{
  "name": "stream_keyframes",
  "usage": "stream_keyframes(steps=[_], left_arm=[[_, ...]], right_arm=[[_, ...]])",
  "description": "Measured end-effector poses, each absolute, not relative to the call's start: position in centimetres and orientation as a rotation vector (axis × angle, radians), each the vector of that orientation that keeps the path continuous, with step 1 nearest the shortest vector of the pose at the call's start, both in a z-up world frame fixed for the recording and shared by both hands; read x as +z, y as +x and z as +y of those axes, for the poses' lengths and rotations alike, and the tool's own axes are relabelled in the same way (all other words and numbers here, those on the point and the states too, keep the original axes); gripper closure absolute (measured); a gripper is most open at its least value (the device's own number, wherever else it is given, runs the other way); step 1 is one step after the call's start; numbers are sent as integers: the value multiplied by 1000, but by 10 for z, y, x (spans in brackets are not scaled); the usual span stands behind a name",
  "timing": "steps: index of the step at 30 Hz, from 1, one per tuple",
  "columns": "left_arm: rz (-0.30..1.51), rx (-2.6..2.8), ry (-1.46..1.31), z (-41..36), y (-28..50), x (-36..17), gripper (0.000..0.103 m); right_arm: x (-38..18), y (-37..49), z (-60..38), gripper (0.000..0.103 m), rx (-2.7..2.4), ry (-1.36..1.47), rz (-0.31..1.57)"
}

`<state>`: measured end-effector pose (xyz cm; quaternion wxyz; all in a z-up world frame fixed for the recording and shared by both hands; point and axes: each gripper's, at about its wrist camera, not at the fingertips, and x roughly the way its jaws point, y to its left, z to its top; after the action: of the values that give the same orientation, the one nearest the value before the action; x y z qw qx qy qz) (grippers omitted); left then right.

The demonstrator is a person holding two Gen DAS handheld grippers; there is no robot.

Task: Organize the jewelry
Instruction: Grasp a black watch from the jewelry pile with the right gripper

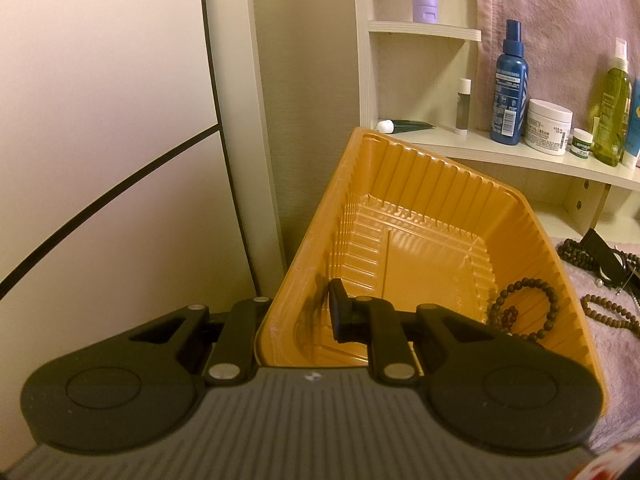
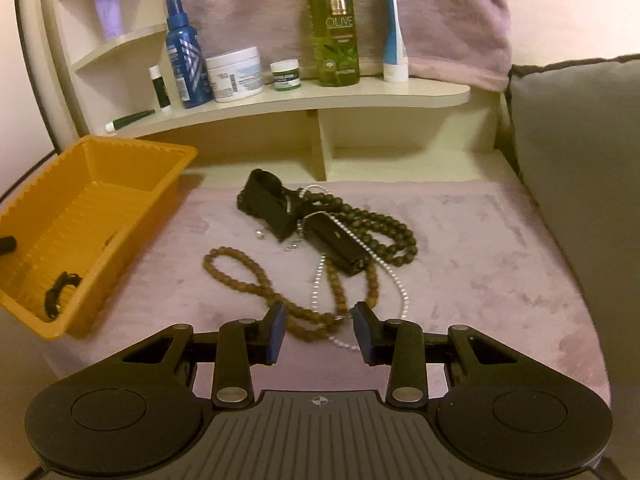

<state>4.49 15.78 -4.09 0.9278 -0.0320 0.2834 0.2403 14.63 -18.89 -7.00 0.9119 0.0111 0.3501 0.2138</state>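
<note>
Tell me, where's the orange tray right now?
The orange tray sits at the left of the right wrist view, tilted on the pink cloth, its wall pinched by the left gripper, below the shelf.

an orange plastic tray [image 1: 404, 216] is held tilted by its near wall, clamped in the left gripper [image 1: 296, 316]. a dark bead bracelet [image 1: 524, 308] is seen lying inside at the low corner. more beads [image 1: 608, 308] are spread on the pink cloth [image 1: 600, 380] beside it.
</note>
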Motion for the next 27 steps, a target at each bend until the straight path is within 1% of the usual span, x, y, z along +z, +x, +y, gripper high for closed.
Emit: stream_keyframes(steps=[18,24,25,26,27], left_arm=[[583,492,-67,157,45,-40,86],[583,493,-70,158,45,-40,86],[583,493,-69,158,45,-40,86],[583,493,-68,158,45,-40,86],[583,492,-69,158,45,-40,86]], right_arm=[[-83,203,-174,65,470,-127,670],[-88,205,-163,66,494,-188,654],[-88,204,-162,69,496,-196,650],[-88,203,-162,77,500,-206,642],[-87,202,-162,79,510,-208,647]])
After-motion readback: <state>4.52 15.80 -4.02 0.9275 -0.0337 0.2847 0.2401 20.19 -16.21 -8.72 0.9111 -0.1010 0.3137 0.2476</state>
